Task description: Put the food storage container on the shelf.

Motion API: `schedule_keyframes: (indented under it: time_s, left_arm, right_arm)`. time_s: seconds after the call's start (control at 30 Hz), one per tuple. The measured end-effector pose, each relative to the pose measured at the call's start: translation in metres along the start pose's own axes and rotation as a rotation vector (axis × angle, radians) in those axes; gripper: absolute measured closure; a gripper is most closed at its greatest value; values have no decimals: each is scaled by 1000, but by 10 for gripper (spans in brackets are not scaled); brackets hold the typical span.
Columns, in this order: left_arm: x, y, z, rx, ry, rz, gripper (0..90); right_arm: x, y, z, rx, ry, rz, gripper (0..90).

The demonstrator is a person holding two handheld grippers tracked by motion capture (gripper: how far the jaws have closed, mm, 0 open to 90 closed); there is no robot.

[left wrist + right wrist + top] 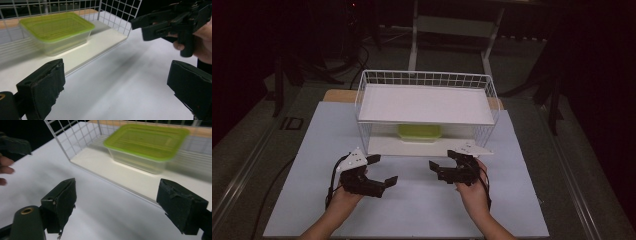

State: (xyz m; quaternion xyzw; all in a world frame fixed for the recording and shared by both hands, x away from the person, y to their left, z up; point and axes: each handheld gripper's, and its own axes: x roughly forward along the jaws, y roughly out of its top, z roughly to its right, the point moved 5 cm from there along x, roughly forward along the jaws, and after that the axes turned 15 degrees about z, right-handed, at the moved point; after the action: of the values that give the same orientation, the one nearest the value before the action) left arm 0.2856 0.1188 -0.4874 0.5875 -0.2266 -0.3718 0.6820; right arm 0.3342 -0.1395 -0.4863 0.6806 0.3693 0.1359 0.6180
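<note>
A clear container point(420, 133) with a lime-green lid sat on the lower shelf of the white wire rack point(427, 80). The left gripper point(379, 170) and right gripper point(441, 162) hovered over the counter point(412, 210), fingers apart, holding nothing.

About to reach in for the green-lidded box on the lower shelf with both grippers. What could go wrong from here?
1. The box sits under the rack's upper shelf, so a raised gripper may strike that shelf.
2. Wire walls close in the rack's sides; wide-open jaws could snag them.
3. The left gripper and right gripper point toward each other and may collide.
</note>
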Motion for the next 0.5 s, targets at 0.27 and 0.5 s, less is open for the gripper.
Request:
schedule_keyframes:
  time_s: [0.27, 0.5]
  left_arm:
    - [-15, -8, -1, -9, 5, -1, 21]
    - [-26, -19, -3, -21, 12, -4, 21]
  right_arm:
    - [-15, -11, 10, -1, -28, -13, 162]
    - [-35, -21, 12, 3, -22, -24, 162]
